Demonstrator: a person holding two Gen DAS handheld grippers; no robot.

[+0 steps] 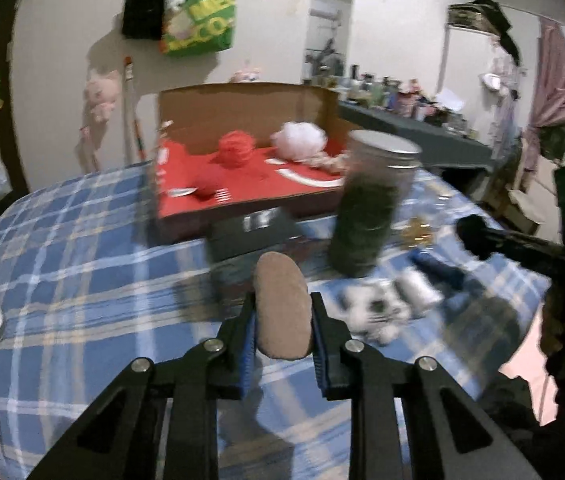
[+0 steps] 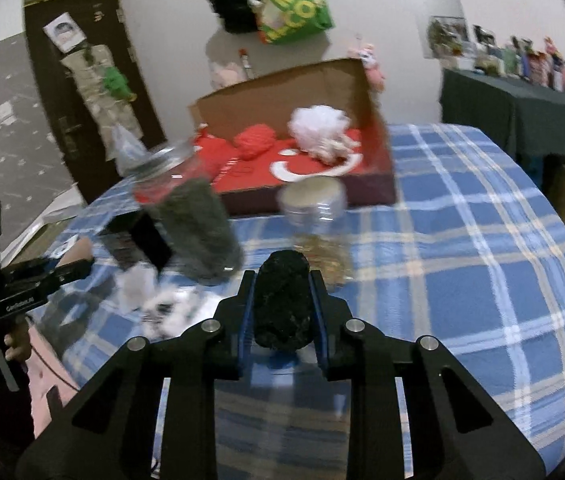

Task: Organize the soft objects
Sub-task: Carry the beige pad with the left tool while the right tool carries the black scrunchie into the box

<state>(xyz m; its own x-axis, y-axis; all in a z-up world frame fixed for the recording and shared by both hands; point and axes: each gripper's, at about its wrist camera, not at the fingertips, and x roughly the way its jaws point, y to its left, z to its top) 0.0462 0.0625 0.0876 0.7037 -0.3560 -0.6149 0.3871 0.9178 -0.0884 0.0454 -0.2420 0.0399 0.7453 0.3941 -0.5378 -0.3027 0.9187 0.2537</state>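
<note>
My left gripper [image 1: 281, 300] is shut on a tan-pink soft oval pad [image 1: 281, 304], held above the plaid cloth. My right gripper [image 2: 281, 278] is shut on a black fuzzy soft lump [image 2: 282, 300], also lifted off the cloth. Beyond both stands an open cardboard box [image 1: 242, 108] [image 2: 282, 80] with a red floor, holding a red yarn ball [image 1: 235, 148] [image 2: 254, 142], another red soft piece [image 1: 206, 190] and a white mesh puff [image 1: 300, 140] [image 2: 318, 124]. White and black soft bits [image 1: 382, 308] [image 2: 162, 304] lie on the cloth between the grippers.
A tall jar of dark stuff with a metal lid [image 1: 366, 208] [image 2: 190, 216] stands in front of the box, beside a dark flat box [image 1: 250, 236] and a small lidded jar [image 2: 314, 200]. Blue plaid cloth [image 1: 62, 260] [image 2: 462, 240] covers the table. A person's hand [image 2: 14, 344] grips the other tool.
</note>
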